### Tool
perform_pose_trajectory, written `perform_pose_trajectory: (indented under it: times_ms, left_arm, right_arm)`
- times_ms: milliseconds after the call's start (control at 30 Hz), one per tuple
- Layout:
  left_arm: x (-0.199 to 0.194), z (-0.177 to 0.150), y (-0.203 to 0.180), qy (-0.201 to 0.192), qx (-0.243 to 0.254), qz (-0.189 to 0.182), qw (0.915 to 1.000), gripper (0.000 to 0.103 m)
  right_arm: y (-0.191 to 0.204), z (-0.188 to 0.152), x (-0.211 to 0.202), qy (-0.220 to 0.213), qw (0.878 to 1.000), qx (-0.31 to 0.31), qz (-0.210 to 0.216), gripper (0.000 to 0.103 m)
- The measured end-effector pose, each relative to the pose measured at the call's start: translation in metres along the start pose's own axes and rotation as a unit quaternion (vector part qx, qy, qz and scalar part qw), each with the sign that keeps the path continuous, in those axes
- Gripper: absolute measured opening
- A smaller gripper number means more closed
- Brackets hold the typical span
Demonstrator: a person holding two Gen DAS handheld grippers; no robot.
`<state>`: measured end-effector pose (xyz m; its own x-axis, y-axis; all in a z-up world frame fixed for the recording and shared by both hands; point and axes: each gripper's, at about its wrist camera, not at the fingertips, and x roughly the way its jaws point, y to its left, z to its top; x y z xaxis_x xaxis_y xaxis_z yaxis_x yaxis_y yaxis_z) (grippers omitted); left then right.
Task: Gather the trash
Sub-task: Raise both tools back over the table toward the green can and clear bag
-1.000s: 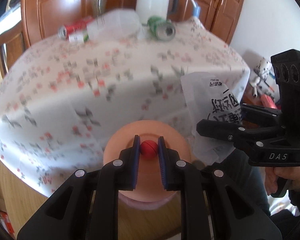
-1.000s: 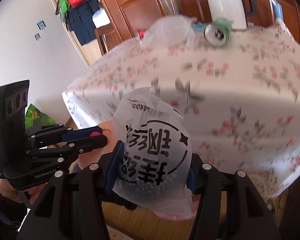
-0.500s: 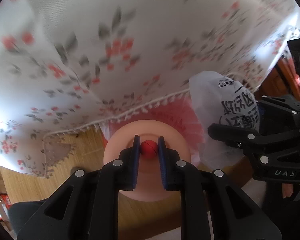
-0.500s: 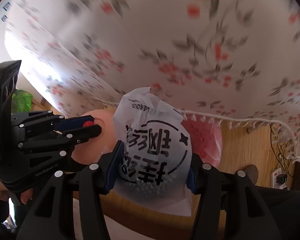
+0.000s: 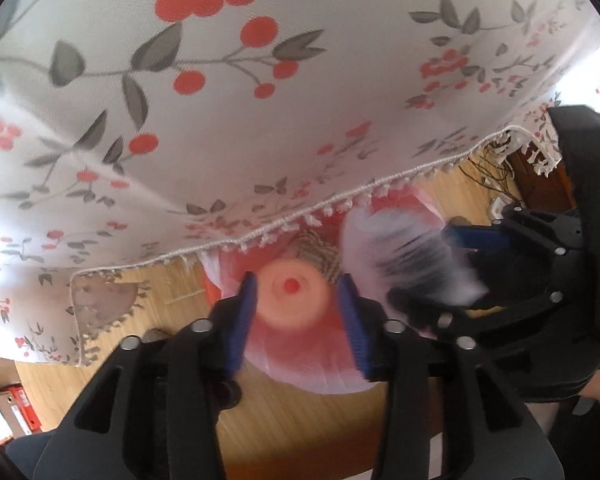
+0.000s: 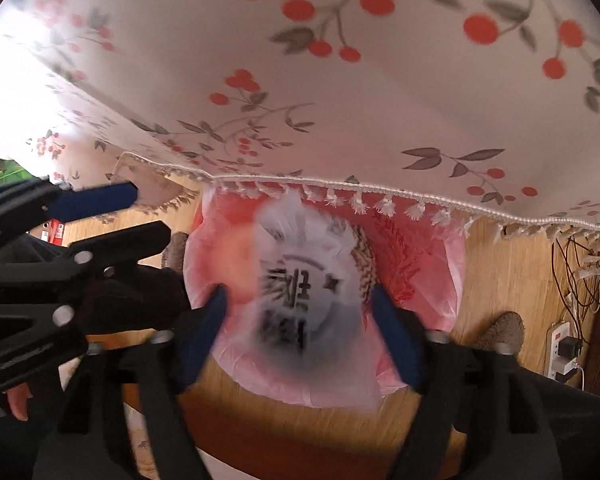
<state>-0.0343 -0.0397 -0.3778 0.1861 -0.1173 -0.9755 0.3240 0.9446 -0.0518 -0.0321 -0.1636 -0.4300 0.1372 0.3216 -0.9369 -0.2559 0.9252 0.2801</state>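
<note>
A bin lined with a pink bag [image 6: 420,264] stands on the floor below the tablecloth's fringe. My left gripper [image 5: 296,278] points down over it and its jaws are opening. A peach-coloured round piece with a red knob [image 5: 296,308] lies loose below them, touching neither pad. My right gripper [image 6: 298,294] hangs beside it, jaws opening wide. A white plastic bag with black print [image 6: 300,276] shows blurred between the fingers, clear of both pads, over the pink liner [image 5: 300,364]. The same white bag [image 5: 412,256] appears in the left wrist view, by the right gripper [image 5: 432,268].
The cherry-print tablecloth [image 5: 260,100] hangs close above both grippers. Something woven [image 5: 320,252] lies inside the bin. A power strip [image 6: 560,344] and cables lie on the wooden floor at right. Red folders [image 5: 12,412] stand at far left. A slipper [image 6: 504,328] is near the bin.
Both grippers dropped from table height to the bin under the cloth's edge. The left jaws let go of the red knob, and the right jaws spread off the white bag, which now blurs downward.
</note>
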Motion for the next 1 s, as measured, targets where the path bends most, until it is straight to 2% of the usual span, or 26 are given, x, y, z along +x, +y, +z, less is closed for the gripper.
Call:
perform_pose_trajectory:
  times_ms: [33,67,133,233,300,367,500,567,633,733,800,900,1000]
  left_arm:
    - [0.0,0.001,0.0,0.001,-0.001,0.004,1.0,0.05]
    - [-0.001,0.002,0.0,0.002,-0.003,0.007,1.0,0.051]
    - [-0.005,0.001,-0.001,0.002,-0.005,0.006,1.0,0.051]
    - [-0.026,-0.003,-0.001,-0.006,-0.006,-0.007,0.9999,0.051]
    - [-0.051,-0.01,-0.003,-0.023,-0.004,-0.017,0.9996,0.051]
    - [-0.093,-0.019,-0.012,-0.05,0.02,-0.022,0.9983,0.051]
    - [-0.176,-0.026,-0.022,-0.11,0.036,-0.033,0.9928,0.051]
    - [-0.229,-0.023,-0.023,-0.156,0.041,-0.028,0.9865,0.051]
    - [-0.272,-0.011,-0.02,-0.197,0.039,-0.022,0.9794,0.053]
    - [-0.321,0.015,-0.014,-0.246,0.04,0.0,0.9685,0.053]
    - [-0.347,0.04,-0.007,-0.285,0.043,0.026,0.9572,0.054]
    - [-0.366,0.081,0.007,-0.323,0.038,0.047,0.9444,0.054]
    - [-0.375,0.127,0.018,-0.354,0.035,0.066,0.9324,0.054]
  right_arm:
    - [0.0,0.0,0.001,-0.001,1.0,0.0,-0.003,0.081]
    - [-0.001,-0.001,0.002,0.0,1.0,0.0,-0.006,0.089]
    - [-0.002,-0.001,0.003,0.0,1.0,0.002,-0.007,0.09]
    - [-0.003,-0.008,-0.024,-0.008,1.0,0.011,0.006,0.09]
    - [0.007,-0.014,-0.057,-0.033,0.999,-0.01,0.012,0.09]
    - [0.018,-0.019,-0.098,-0.064,0.997,-0.032,0.016,0.09]
    - [0.035,-0.018,-0.2,-0.151,0.987,-0.041,0.036,0.092]
    - [0.041,-0.011,-0.249,-0.203,0.978,-0.042,0.035,0.097]
    - [0.049,0.001,-0.303,-0.265,0.962,-0.044,0.04,0.098]
    - [0.058,0.026,-0.357,-0.332,0.942,-0.05,0.031,0.098]
    - [0.062,0.046,-0.379,-0.369,0.927,-0.059,0.01,0.098]
    - [0.059,0.083,-0.394,-0.4,0.914,-0.064,-0.01,0.098]
    - [0.044,0.127,-0.4,-0.403,0.914,-0.045,-0.022,0.098]
